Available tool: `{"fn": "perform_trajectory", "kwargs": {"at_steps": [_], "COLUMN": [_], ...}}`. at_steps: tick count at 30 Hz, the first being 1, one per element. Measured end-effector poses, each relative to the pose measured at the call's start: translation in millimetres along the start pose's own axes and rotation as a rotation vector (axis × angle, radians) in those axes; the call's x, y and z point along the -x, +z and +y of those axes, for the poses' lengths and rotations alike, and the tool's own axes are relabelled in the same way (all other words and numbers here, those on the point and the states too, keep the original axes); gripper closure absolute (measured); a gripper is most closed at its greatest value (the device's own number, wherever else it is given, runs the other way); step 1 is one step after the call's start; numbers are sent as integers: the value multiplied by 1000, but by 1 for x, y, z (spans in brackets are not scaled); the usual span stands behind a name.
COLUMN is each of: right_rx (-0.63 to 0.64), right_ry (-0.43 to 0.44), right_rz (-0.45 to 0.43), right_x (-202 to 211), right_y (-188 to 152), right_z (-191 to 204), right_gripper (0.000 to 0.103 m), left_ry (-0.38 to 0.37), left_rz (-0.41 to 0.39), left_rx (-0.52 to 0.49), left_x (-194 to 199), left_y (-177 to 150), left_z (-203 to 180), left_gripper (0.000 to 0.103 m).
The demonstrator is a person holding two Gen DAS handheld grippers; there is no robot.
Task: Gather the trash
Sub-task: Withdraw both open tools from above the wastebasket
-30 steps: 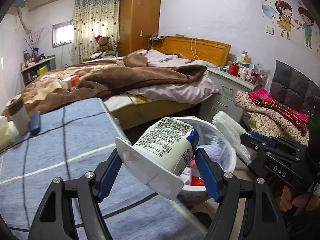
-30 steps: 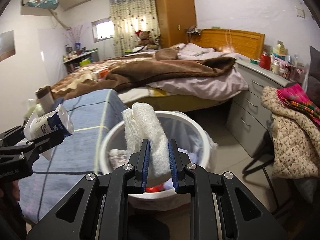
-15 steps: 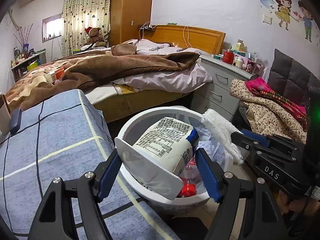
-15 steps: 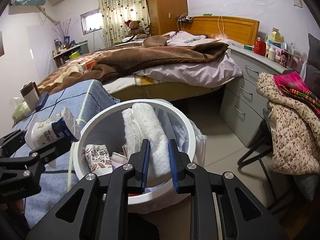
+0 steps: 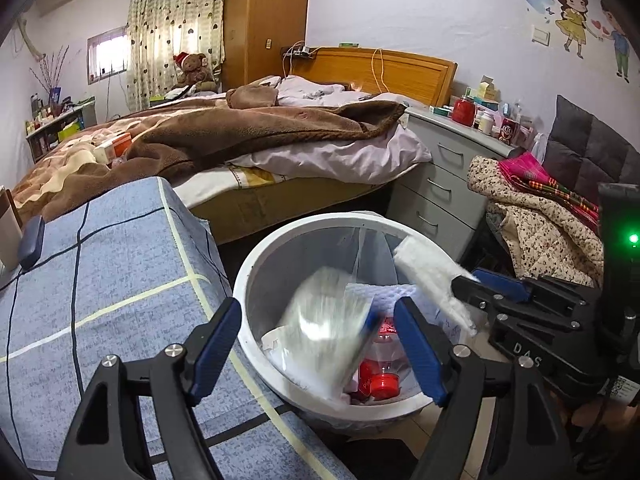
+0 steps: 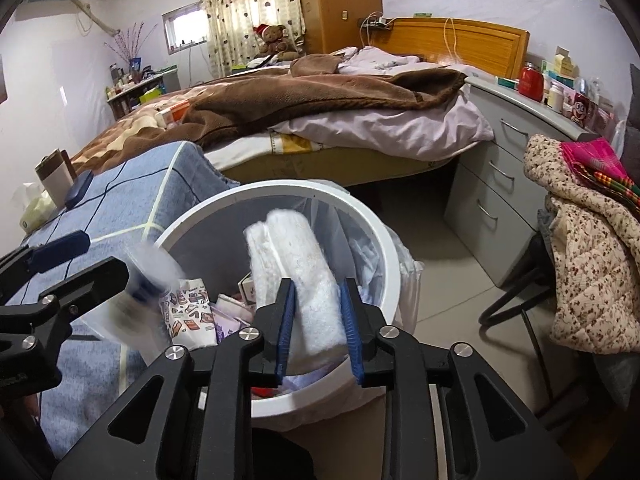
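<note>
We see the left gripper [image 5: 318, 344] over the white trash bin [image 5: 256, 264], jaws spread wide and released. The printed bag [image 5: 324, 332] sits blurred between the jaws, touching neither, right over the bin mouth. In the right wrist view the right gripper [image 6: 320, 324] has jaws parted around the white tissue roll [image 6: 296, 268]; we cannot tell whether the pads still press it or have let go. The roll stands tilted above the bin's rim [image 6: 384, 240]. Inside the bin: a red-capped bottle [image 5: 380, 376], a patterned wrapper [image 6: 188, 312], a clear liner. The bin stands between the blue checked bed [image 5: 100, 264] and the grey drawers [image 5: 436, 184].
</note>
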State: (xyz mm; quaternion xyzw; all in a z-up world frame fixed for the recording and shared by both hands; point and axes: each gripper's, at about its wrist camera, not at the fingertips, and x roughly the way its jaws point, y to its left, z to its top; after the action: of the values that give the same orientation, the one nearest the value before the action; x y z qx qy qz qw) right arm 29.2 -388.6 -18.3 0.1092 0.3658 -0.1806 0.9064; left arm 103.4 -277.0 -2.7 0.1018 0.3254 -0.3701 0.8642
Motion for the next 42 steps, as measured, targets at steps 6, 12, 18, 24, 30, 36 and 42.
{"fn": "perform_trajectory", "kwargs": {"at_steps": [6,12,18,24,30,36,42], "right_rx": [-7,-19,-3,18,21,37,39], "right_ry": [0,4,17,22,44,50,41], "right_rz": [-18,-44,-93,-164,-197,-232,-253], "right_x": [6,17,38,63,79,91,100], "right_y": [1,-3,-8,-17,-29,-44,-57], "right_z": [0,2,14,27,38,52,61], "right_gripper": [47,46,46,46,46,46,39], "left_ry": [12,27,66,132,201,268,287], "left_rz": [-1,-23,-60,-94,-130,-149,-196], "left_rx": [6,34,47,65,79,89,119], "left_x": [4,19,42,67,92,112,133], "left_y": [-1,-4,-14,-28,-46,-65,-80], "left_z": [2,10,14,16,20,20,26], "left_gripper": [18,18,18,18,18,18,18]}}
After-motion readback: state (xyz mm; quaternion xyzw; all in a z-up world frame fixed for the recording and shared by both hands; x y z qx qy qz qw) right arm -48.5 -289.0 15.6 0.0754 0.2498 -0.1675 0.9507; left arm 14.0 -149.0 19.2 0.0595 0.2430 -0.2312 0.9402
